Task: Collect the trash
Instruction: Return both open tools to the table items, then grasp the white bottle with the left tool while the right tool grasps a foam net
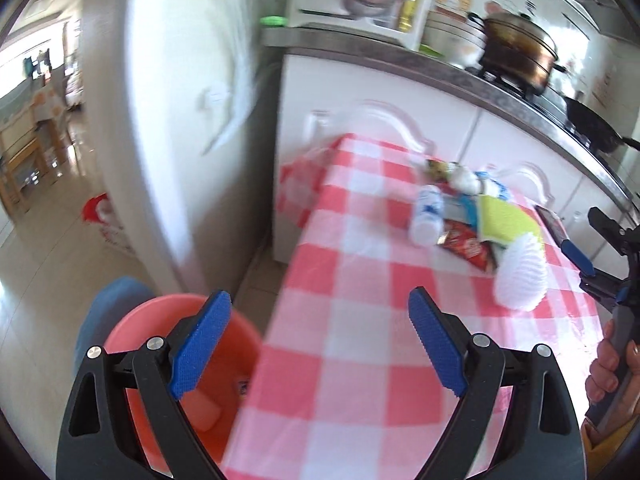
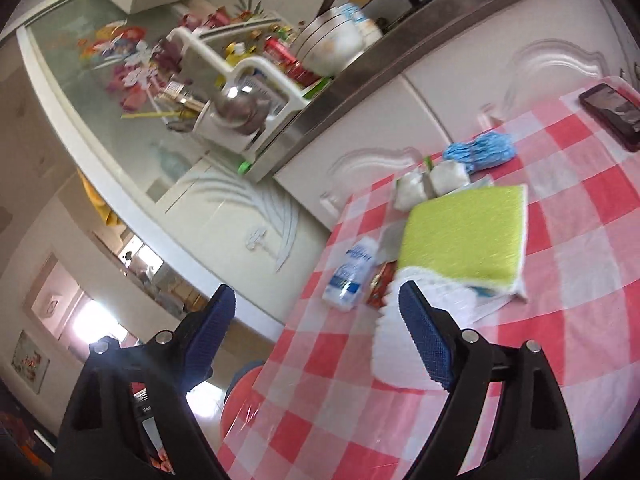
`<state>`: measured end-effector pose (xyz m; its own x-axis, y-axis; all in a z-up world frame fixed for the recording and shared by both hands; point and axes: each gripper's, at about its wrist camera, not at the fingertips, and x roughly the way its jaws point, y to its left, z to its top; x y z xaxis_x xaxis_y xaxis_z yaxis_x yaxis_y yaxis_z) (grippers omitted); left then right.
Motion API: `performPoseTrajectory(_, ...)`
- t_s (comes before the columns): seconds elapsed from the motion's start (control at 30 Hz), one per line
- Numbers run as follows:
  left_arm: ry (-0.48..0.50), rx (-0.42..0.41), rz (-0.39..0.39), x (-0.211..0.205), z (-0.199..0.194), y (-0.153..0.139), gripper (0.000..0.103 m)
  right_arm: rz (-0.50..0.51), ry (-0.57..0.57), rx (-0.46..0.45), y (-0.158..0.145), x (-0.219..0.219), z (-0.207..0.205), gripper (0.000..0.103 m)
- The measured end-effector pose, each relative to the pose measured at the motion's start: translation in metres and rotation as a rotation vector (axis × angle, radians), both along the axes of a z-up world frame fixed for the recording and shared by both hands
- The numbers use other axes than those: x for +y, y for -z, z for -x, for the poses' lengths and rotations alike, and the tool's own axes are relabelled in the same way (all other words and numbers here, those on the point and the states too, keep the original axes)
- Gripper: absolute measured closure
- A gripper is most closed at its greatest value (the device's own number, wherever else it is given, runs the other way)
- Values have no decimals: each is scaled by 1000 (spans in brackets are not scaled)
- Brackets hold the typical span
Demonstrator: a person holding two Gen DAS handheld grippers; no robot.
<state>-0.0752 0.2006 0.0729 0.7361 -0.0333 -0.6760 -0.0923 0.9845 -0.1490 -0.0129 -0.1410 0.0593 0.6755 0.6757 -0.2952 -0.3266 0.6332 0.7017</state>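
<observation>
A pile of trash lies on the red-and-white checked tablecloth [image 1: 352,288]: a white plastic bottle [image 1: 427,214], a yellow-green sponge [image 1: 505,220], a red wrapper [image 1: 468,246], white pleated paper cups [image 1: 520,274] and wrapped white pieces [image 1: 468,180]. An orange bin [image 1: 160,320] stands on the floor at the table's left edge with a pale item inside. My left gripper [image 1: 320,340] is open and empty over the table edge and bin. My right gripper [image 2: 316,332] is open and empty, just short of the paper cups [image 2: 404,344], bottle [image 2: 352,276] and sponge [image 2: 464,240].
A dark phone [image 2: 612,114] lies at the table's far corner, with blue crumpled paper [image 2: 480,150] near it. White cabinets and a counter with pots [image 1: 516,52] stand behind the table. A white fridge [image 1: 180,120] stands left of it.
</observation>
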Motion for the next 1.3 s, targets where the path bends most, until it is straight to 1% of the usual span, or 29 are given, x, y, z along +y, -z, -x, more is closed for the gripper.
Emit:
performPoseTrajectory(0.13, 57, -12, -16, -32, -29, -10, 13, -31, 85, 22, 10, -40, -13, 18)
performPoseTrajectory(0.27, 108, -15, -28, -58, -59, -15, 13, -81, 121, 85, 28, -70, -28, 18)
performPoseTrajectory(0.33, 154, -7, -20, -71, -76, -12, 13, -101, 123, 109, 36, -78, -34, 18)
performPoseTrajectory(0.43, 172, 30, -42, -88, -105, -2, 13, -93, 123, 136, 47, -82, -44, 18)
performPoseTrajectory(0.5, 185, 46, -31, -94, -120, 4, 13, -100, 109, 152, 51, -82, -49, 18)
performPoseTrajectory(0.63, 193, 69, -59, -105, -147, 18, 13, -105, 90, 171, 57, -78, -55, 18)
performPoseTrajectory(0.7, 193, 68, -73, -107, -156, 23, 13, -111, 76, 171, 59, -76, -56, 19)
performPoseTrajectory(0.87, 207, 87, -70, -108, -173, 36, 13, -108, 59, 166, 59, -69, -52, 19)
performPoseTrajectory(0.97, 209, 99, -77, -109, -180, 44, 14, -69, 78, 169, 56, -60, -43, 19)
performPoseTrajectory(1.0, 212, 100, -77, -109, -181, 45, 18, -61, 88, 167, 54, -56, -38, 19)
performPoseTrajectory(1.07, 211, 98, -77, -110, -183, 47, 21, -50, 95, 157, 50, -45, -28, 19)
performPoseTrajectory(1.13, 214, 95, -65, -110, -184, 49, 21, -15, 100, 157, 46, -31, -21, 19)
performPoseTrajectory(1.23, 220, 96, -74, -112, -184, 52, 23, 46, 107, 159, 46, -12, -15, 22)
performPoseTrajectory(1.3, 224, 95, -76, -113, -184, 52, 27, 103, 105, 168, 49, -1, -15, 23)
